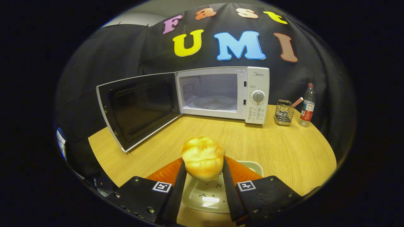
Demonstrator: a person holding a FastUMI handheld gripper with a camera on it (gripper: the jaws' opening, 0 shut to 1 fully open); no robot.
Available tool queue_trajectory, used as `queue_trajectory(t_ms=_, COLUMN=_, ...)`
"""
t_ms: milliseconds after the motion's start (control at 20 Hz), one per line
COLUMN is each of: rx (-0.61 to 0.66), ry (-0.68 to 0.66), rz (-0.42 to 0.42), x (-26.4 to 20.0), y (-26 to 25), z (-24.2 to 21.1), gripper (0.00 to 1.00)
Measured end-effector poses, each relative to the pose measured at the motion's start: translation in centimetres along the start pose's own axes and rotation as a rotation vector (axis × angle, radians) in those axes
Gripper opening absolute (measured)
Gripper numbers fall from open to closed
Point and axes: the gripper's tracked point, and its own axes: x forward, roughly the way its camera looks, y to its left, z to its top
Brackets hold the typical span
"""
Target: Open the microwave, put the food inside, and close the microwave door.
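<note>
A golden bread roll [203, 157] sits between my gripper's [203, 164] two fingers, which press on both its sides; the gripper is shut on it. The roll hangs just above a pale plate [206, 197] with a few crumbs, lying under the fingers. Beyond, at the back of the wooden table [268, 148], stands a white microwave [257, 94]. Its door [139, 108] is swung wide open to the left, and the cavity with its glass turntable [214, 102] shows inside.
Right of the microwave stand a small wire holder [284, 112] with a striped stick in it and a plastic water bottle [307, 105]. Bare tabletop stretches between the plate and the microwave. The table's left edge lies below the open door.
</note>
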Motion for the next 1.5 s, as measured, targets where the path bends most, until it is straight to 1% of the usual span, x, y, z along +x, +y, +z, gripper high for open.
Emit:
queue_trajectory(t_ms=200, rx=0.018, ry=-0.037, rz=-0.011, x=2.3, y=1.0, z=3.6, gripper=0.61)
queue_trajectory(t_ms=400, rx=0.085, ry=-0.060, rz=0.009, x=5.4, y=2.6, z=7.2, gripper=0.61)
queue_trajectory(t_ms=550, rx=0.102, ry=-0.078, rz=-0.003, x=8.0, y=3.1, z=9.1, gripper=0.61)
queue_trajectory(t_ms=650, rx=0.117, ry=-0.091, rz=-0.025, x=9.7, y=3.1, z=10.1, gripper=0.61)
queue_trajectory(t_ms=950, rx=0.284, ry=-0.110, rz=-0.070, x=16.2, y=2.8, z=13.5, gripper=0.61)
queue_trajectory(t_ms=1100, rx=0.339, ry=-0.152, rz=-0.146, x=20.3, y=1.4, z=15.1, gripper=0.61)
queue_trajectory(t_ms=1200, rx=0.384, ry=-0.144, rz=-0.182, x=23.2, y=0.7, z=15.0, gripper=0.61)
queue_trajectory(t_ms=1350, rx=0.472, ry=-0.139, rz=-0.199, x=26.7, y=0.5, z=15.2, gripper=0.61)
queue_trajectory(t_ms=1500, rx=0.550, ry=-0.155, rz=-0.193, x=29.5, y=0.8, z=16.2, gripper=0.61)
